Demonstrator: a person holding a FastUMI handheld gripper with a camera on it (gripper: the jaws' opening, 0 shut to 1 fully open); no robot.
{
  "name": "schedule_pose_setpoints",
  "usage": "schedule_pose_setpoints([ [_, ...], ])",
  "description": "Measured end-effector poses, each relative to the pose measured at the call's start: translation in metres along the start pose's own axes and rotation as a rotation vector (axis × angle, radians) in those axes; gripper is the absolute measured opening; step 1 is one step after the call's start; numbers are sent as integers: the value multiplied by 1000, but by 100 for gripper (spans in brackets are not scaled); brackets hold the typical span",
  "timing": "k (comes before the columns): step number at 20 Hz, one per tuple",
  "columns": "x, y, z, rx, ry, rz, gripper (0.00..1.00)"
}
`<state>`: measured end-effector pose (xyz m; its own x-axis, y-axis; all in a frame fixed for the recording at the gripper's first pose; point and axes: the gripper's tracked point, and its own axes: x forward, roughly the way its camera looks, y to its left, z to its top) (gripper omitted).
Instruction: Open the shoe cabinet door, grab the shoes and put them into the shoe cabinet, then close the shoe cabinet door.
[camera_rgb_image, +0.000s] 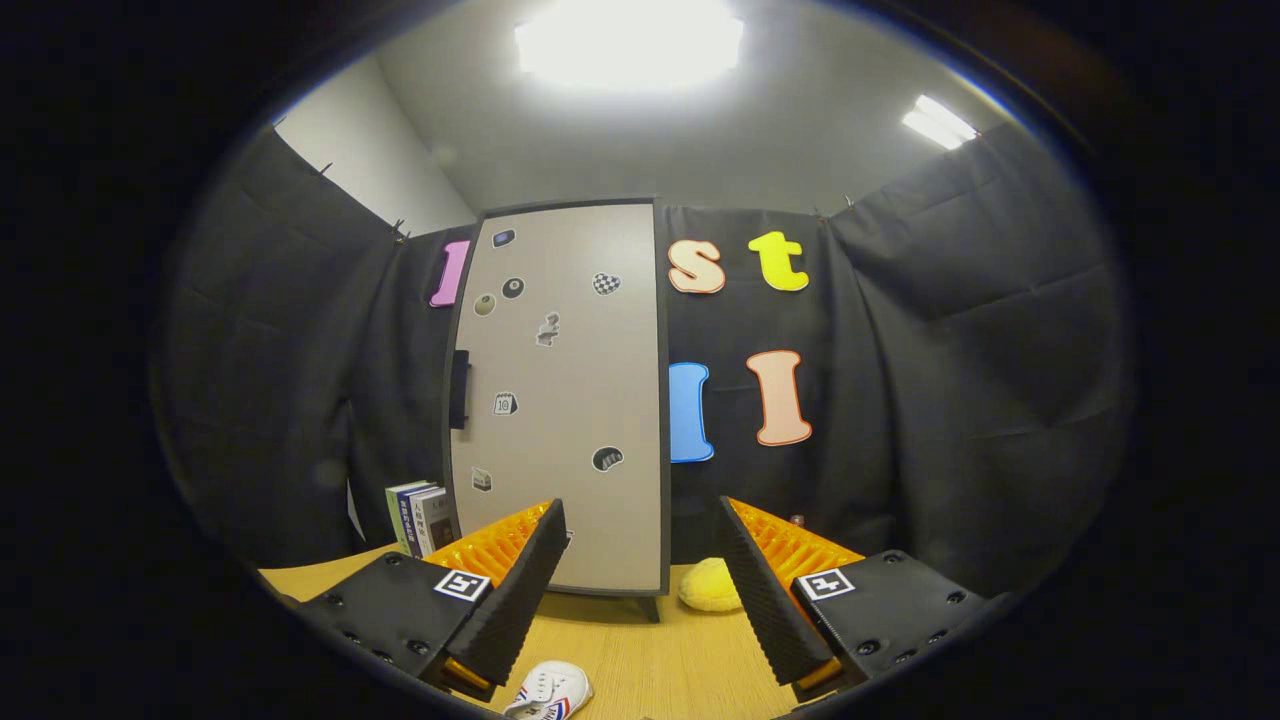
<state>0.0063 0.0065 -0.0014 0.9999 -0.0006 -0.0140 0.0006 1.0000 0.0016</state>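
Shoe cabinet (560, 400) stands dead ahead on the wooden table (660, 670), a tall flat grey box with a dark frame, its door shut and dotted with small stickers, and a dark handle (459, 389) sits on its left edge. Down low, the gripper (640, 590) has its two fingers spread wide apart, nothing between them; ridged black pads face inward, with orange ribbed backs. Just below the left finger (510, 600) lies a white shoe (550, 692) with laces and a red and blue stripe, near the table's front. Beyond the right finger sits a soft yellow lump (708, 586), just beside the cabinet's foot. A few books (420, 517) stand upright left of the cabinet.
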Motion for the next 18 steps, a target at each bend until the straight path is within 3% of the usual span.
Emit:
schedule_pose_setpoints([
  [9, 10, 23, 7, 22, -3, 48, 96],
  [18, 59, 95, 49, 50, -64, 163, 95],
])
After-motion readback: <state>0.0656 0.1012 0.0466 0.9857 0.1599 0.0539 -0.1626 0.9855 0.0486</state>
